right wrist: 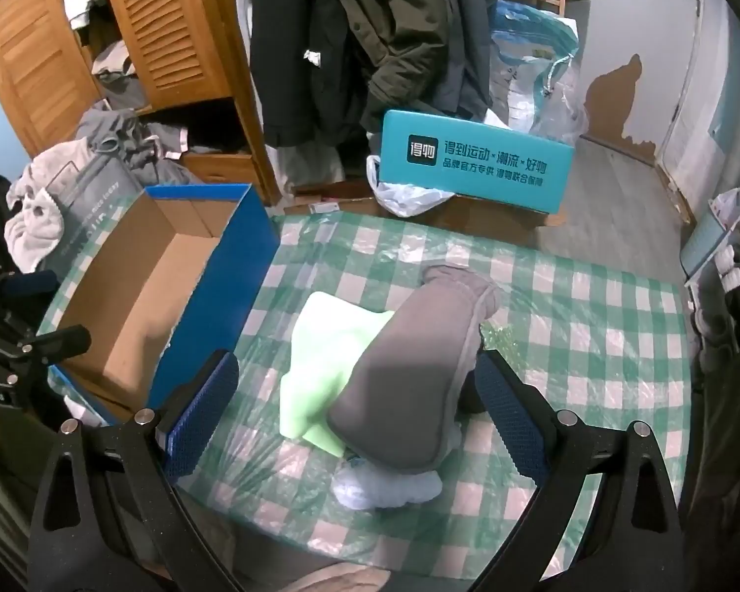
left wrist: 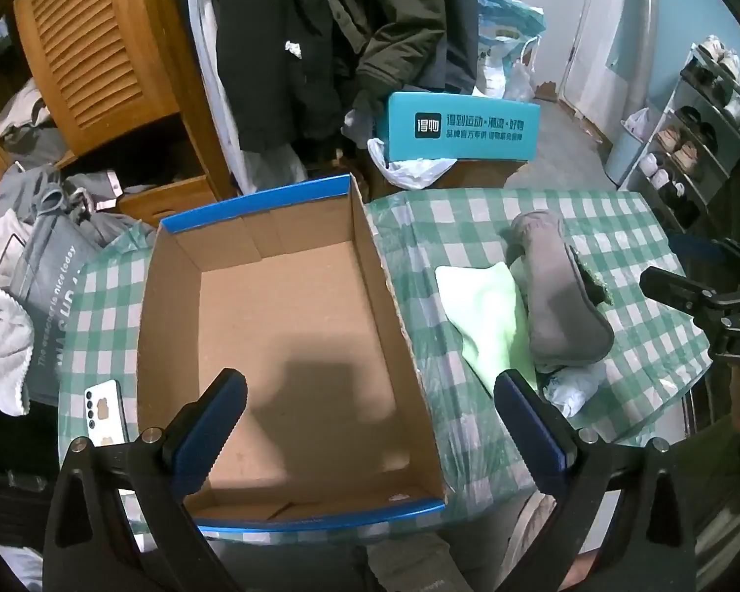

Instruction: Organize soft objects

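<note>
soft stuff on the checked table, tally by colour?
Grey: 1, the grey slipper-shaped piece, on top of the pile.
Light green: 1, the green cloth, partly under the grey one.
Pale blue-white: 1, the crumpled item, at the pile's near end.
Dark: 1, mostly hidden scrap, kind unclear.
Total: 4.
The cardboard box is empty.

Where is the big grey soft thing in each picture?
Left wrist view: the grey soft thing lies right of centre, on the green cloth, right of the cardboard box.
Right wrist view: it lies in the middle, between the open fingers, partly on the green cloth.
Shared landmark: the teal box with writing behind the table.
</note>
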Tool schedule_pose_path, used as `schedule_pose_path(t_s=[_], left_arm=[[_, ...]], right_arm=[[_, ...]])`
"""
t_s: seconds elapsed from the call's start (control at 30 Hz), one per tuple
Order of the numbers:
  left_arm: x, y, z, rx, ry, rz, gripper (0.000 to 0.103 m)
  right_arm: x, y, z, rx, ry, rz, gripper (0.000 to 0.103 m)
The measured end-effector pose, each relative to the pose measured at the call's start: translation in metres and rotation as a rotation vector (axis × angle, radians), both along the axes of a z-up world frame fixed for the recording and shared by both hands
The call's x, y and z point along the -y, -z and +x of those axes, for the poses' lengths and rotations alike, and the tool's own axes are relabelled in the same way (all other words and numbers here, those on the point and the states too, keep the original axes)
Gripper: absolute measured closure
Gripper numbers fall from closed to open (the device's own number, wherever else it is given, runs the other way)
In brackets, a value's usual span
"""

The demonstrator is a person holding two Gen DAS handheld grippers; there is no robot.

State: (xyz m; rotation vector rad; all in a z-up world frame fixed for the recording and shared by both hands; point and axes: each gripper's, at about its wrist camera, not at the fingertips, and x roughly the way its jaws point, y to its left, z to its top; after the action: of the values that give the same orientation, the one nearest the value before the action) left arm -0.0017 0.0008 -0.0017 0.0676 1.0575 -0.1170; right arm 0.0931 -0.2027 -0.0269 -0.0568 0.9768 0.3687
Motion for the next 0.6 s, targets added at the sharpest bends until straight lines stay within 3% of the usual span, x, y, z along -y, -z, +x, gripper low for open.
schedule_pose_path(t_s=[0.6], left_arm=[[0.0004,0.0037,-0.0012,-0.006,0.005,0.006,0.001]], right_arm=[[0.0014,0.0012,0.0010,-0.004,0.000,0.001,0.007]])
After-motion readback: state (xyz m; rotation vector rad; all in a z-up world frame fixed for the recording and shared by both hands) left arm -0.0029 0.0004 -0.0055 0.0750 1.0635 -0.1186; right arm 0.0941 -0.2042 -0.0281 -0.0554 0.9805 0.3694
